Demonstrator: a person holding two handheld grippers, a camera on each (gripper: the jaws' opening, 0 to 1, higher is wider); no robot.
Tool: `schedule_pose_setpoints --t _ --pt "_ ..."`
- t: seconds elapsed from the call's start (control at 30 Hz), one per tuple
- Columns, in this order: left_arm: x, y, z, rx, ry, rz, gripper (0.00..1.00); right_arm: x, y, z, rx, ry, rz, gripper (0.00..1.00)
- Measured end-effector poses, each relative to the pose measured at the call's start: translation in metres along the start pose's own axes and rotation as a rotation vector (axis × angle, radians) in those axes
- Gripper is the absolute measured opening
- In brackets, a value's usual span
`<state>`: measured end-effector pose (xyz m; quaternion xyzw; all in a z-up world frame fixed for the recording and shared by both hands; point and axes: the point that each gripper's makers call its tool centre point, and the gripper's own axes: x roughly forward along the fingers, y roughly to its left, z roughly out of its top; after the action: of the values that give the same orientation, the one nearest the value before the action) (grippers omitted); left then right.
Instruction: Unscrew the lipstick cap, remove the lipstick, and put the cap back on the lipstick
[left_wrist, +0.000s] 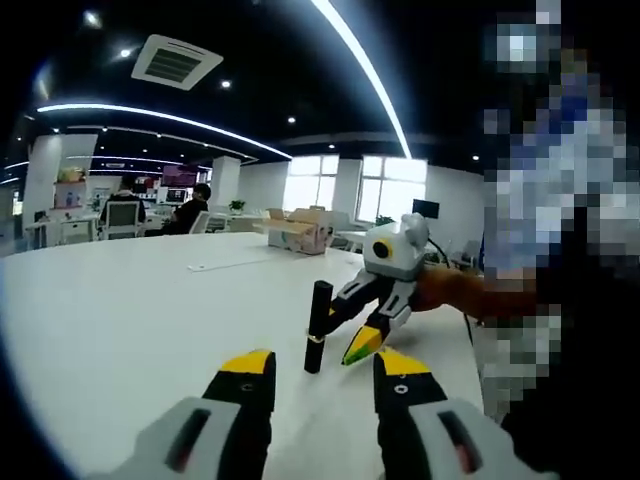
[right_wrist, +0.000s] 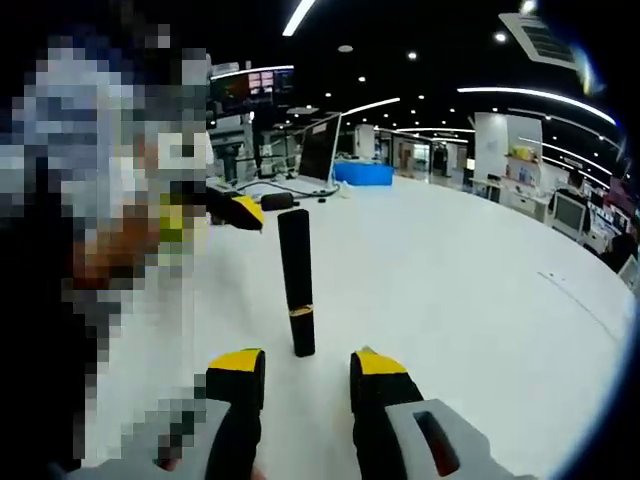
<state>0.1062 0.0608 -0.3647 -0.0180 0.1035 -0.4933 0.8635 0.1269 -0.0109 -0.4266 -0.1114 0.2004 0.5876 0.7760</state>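
Observation:
A black lipstick tube (left_wrist: 317, 325) with a thin gold band low on its body stands upright on the white table (left_wrist: 120, 310). My left gripper (left_wrist: 325, 368) is open just short of it, with its yellow-tipped jaws apart. My right gripper (left_wrist: 348, 330) comes in from the right, open, with its jaws at the tube's side. In the right gripper view the lipstick (right_wrist: 297, 283) stands straight ahead, just beyond my open right gripper (right_wrist: 307, 362). The left gripper's yellow tip (right_wrist: 240, 210) shows behind the tube at the left. Neither gripper holds anything.
A cardboard box (left_wrist: 296, 232) sits far back on the table, and a person (left_wrist: 190, 208) is seated at desks beyond. In the right gripper view a monitor (right_wrist: 318, 148), a blue bin (right_wrist: 362, 172) and a small dark object (right_wrist: 278, 201) lie at the far edge.

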Motion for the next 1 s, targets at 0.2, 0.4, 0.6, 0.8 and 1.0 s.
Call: schedule_pose_setpoints --t 0.2,0.4,0.6,0.8,1.0 --pt "0.0 0.001 -0.004 -0.002 0.011 0.012 0.41 0.009 -0.002 0.008 -0.019 -0.032 0.024 0.28" --pt "-0.001 0.002 -0.007 -0.006 0.022 0.019 0.41 0.017 -0.002 0.011 -0.034 -0.04 0.048 0.25" --pt "0.001 0.002 -0.008 -0.007 0.027 0.018 0.41 0.023 0.0 0.007 -0.073 -0.03 0.074 0.21" --pt "0.008 0.002 -0.006 -0.001 0.03 0.012 0.41 0.026 -0.001 0.006 -0.092 -0.036 0.085 0.14" --pt "0.012 0.0 -0.007 0.003 0.043 0.0 0.41 0.025 0.002 0.006 -0.148 -0.042 0.098 0.1"
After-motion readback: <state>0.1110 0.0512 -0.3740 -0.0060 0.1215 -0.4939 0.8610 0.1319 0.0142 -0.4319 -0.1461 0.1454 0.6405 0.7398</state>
